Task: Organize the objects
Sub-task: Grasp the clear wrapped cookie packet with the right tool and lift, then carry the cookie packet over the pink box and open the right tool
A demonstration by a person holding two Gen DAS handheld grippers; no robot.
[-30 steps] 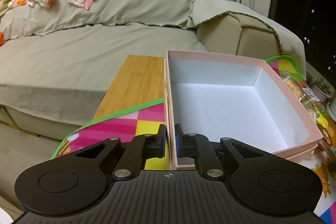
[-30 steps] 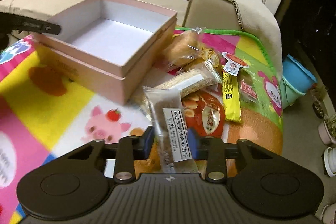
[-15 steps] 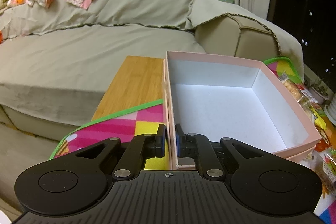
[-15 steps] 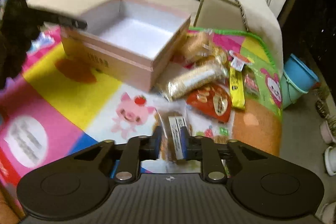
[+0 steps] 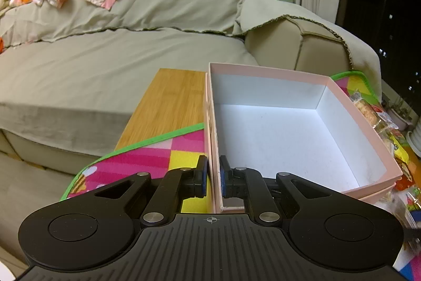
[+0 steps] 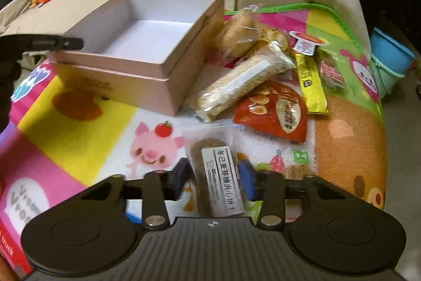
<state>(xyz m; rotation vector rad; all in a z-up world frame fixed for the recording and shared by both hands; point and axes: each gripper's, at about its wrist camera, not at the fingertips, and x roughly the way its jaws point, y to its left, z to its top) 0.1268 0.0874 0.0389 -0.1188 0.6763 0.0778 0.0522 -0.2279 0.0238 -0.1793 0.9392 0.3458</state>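
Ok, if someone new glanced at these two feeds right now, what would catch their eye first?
Probably the open pink box, empty and white inside, on the bright cartoon mat, with the left gripper clamped on its near wall. Next, the heap of snack packets just right of the box. Closest in, a biscuit packet with a white label sits between the right gripper fingers as its jaws are opening.

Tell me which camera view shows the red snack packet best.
The right wrist view: the red snack packet lies in full sight on the mat, right of the pink box. The left wrist view does not clearly show it; the box blocks that side.
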